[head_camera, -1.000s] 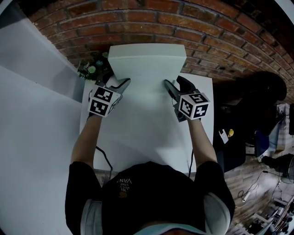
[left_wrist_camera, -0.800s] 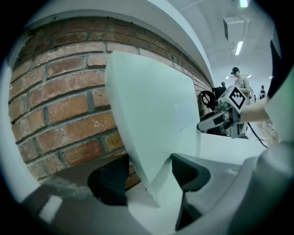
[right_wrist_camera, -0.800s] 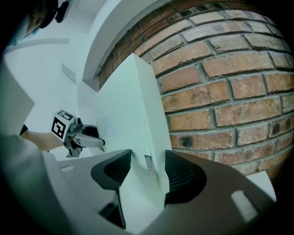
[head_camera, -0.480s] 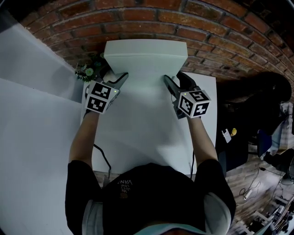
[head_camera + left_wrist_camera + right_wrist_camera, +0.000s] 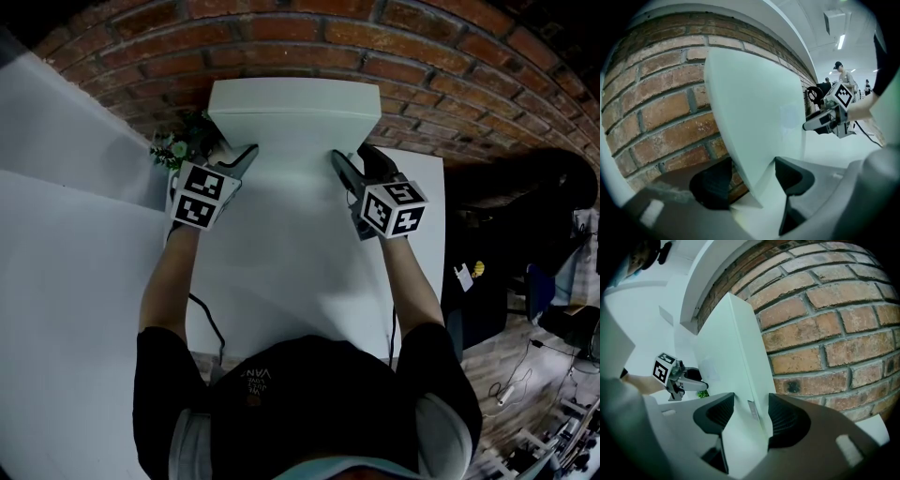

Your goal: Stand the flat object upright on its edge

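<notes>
1. White table (image 5: 281, 272), one, fills 6 o'clock.
2. Two grippers: left gripper (image 5: 246, 155) at 10 and right gripper (image 5: 349, 161) at 2 each clamp a side edge of the one white board (image 5: 295, 108), which stands upright at 12.
3. One plant (image 5: 178, 148) is half hidden behind the left gripper, with the brick wall (image 5: 422, 56) beyond.

A brick wall (image 5: 450, 66) rises behind the white table (image 5: 281, 281). A small flowering plant (image 5: 178, 145) sits at its far left corner, and a black cable (image 5: 210, 319) runs along its left edge.

Pale letters on the person's black cap (image 5: 298, 398) read about "VAN", with smaller print just beneath too small to read.
</notes>
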A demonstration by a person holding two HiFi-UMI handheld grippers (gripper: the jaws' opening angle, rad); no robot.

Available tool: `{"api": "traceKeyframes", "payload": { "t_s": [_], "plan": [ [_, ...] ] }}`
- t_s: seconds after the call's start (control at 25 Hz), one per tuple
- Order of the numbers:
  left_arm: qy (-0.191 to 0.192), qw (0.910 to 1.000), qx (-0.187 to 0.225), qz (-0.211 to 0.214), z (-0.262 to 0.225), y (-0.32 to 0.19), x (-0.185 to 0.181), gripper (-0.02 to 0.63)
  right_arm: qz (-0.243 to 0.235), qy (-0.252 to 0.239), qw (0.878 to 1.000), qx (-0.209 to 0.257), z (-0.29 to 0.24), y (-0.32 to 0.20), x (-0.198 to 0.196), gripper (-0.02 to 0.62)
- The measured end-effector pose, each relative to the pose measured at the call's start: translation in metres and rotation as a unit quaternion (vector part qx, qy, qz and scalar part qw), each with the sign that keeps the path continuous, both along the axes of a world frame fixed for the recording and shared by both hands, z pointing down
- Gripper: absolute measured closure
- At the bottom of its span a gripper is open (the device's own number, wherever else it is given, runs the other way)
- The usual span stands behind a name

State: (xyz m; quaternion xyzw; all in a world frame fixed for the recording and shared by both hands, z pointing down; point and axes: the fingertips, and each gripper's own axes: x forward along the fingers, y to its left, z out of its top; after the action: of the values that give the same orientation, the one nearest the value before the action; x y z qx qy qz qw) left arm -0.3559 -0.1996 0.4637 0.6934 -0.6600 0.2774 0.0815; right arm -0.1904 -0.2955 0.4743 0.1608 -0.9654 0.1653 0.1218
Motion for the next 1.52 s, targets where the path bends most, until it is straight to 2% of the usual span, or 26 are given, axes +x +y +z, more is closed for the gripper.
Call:
{"api": "traceKeyframes", "payload": {
  "t_s": [0.6, 1.52],
  "plan": [
    [-0.008, 0.9998, -0.007, -0.014, 0.013, -0.005, -0.018, 0.308, -0.007, 0.004, 1.000, 0.004, 0.012, -0.005, -0.018, 0.371],
    [0.008, 0.9991, 0.006, -0.042, 0.015, -0.019, -0.035, 0.310, -0.011, 0.003, 1.000, 0.012, 0.010, -0.027, -0.039, 0.379]
  ]
}}
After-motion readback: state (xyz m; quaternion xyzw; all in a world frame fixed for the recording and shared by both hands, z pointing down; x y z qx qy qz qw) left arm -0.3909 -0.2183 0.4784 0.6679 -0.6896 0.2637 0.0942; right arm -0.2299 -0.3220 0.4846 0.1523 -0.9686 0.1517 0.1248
